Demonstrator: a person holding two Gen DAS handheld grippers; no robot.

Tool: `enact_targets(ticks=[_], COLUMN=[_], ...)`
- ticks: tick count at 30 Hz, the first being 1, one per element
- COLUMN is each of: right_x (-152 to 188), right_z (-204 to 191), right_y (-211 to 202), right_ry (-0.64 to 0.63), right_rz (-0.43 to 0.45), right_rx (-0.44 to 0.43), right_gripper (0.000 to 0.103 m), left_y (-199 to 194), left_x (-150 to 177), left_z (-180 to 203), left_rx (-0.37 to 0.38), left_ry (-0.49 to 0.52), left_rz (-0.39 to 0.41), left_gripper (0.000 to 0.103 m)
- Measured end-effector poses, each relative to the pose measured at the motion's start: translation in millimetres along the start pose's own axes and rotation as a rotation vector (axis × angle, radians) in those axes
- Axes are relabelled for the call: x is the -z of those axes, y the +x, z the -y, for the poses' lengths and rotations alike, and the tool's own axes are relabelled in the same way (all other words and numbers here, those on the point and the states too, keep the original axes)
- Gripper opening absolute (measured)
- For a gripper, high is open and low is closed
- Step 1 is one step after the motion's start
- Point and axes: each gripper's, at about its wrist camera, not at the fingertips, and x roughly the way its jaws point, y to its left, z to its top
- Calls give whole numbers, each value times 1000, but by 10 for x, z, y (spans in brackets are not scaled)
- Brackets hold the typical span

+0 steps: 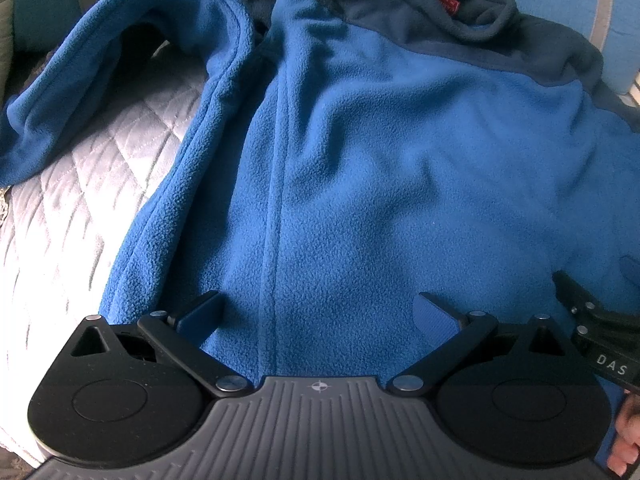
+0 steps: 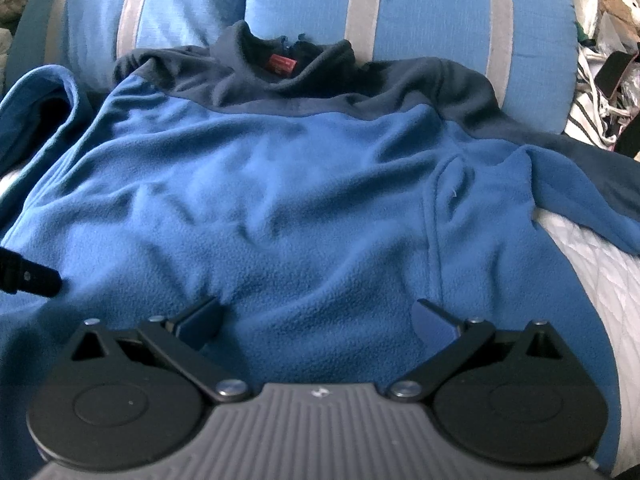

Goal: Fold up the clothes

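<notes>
A bed covered by a pale quilted bedspread [image 1: 80, 168] is carrying everything here. Two blue pillows with grey stripes [image 2: 400, 32] are leaning along its head edge.

A blue fleece pullover [image 1: 380, 168] is lying spread out, back side up, across the middle of the bed, its dark navy yoke and collar [image 2: 280, 64] pointing toward the pillows and touching them. A small red label [image 2: 282, 65] is showing inside the collar. One sleeve [image 1: 120, 60] is arching out toward the bed's left edge, its cuff end draping onto the quilt. The other sleeve [image 2: 592, 196] is trailing off toward the right edge, over the quilt. The fabric is lying loosely, with soft wrinkles across the body.

A heap of striped cloth and other clutter [image 2: 600, 80] is sitting beyond the bed's right edge; details are too blurred to tell.

The left gripper [image 1: 320, 312] is hovering over the lower left part of the pullover, near the hem, its jaws spread wide and grasping nothing. The right gripper [image 2: 320, 316] is hovering just beside it over the lower right part, jaws likewise released and wide apart. Part of a hand [image 1: 628, 440] is showing at the left view's corner.
</notes>
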Motion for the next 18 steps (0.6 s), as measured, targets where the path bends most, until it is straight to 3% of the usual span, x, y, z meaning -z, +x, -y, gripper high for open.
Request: enact_targets(ticks=[3,11,18], right_x=[-24,-265,-254], right_z=[19,23,-7], right_y=[1,51,45], right_ry=[-1,5,11], right_rz=[-12,-220,-230], right_rx=[-14,-30,-25], right_gripper=[103,103,103], left_y=[-6,-30,-24], left_x=[18,177,223], left_z=[-1,10,-11], left_rx=[-2,-16,3], left_ry=[3,19,50], left_rz=[12,110,165], left_gripper=[103,103,103])
